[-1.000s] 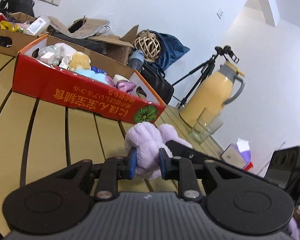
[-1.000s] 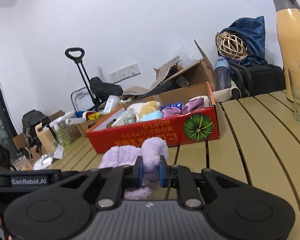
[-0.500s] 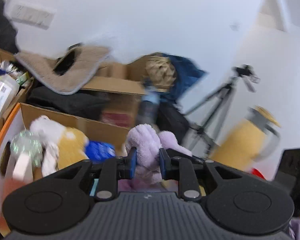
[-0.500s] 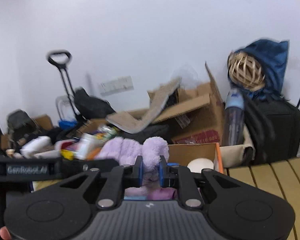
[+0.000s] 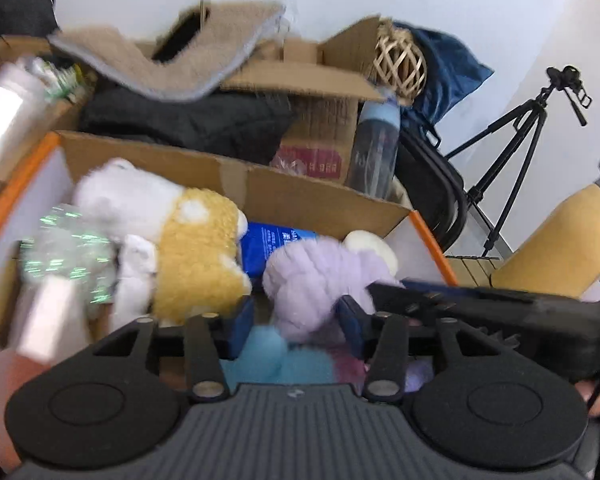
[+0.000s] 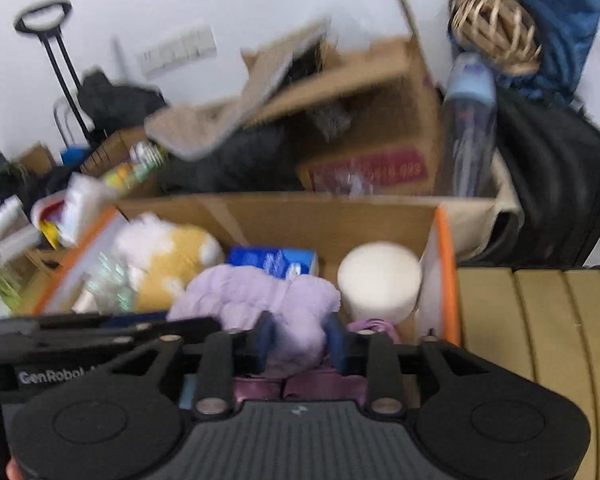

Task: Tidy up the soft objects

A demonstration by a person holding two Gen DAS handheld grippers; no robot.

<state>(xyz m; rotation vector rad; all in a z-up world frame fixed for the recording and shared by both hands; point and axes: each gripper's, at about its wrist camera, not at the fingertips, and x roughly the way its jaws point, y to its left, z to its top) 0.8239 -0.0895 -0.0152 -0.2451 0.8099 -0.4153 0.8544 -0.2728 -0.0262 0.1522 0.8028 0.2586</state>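
Over the box [image 5: 328,200], near its right end: lilac plush [image 5: 320,280], between both tongs
Left gripper [image 5: 296,324]: jaws just opening, spread, left pad clear of plush
Right gripper [image 6: 300,340]: jaws just opening, plush between pads, grip unclear
Plush look: fluffy, pale purple, lumpy, sagging

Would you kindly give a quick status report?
Both hand-held grippers just opened. Fluffy lilac plush toy between them, over orange-edged cardboard box. Nothing blocking.

Scene evenly, brightly lit; soft shadows only. Motion blur seen throughout, strongest at left edges. Fisheye bending and dark corners noted.
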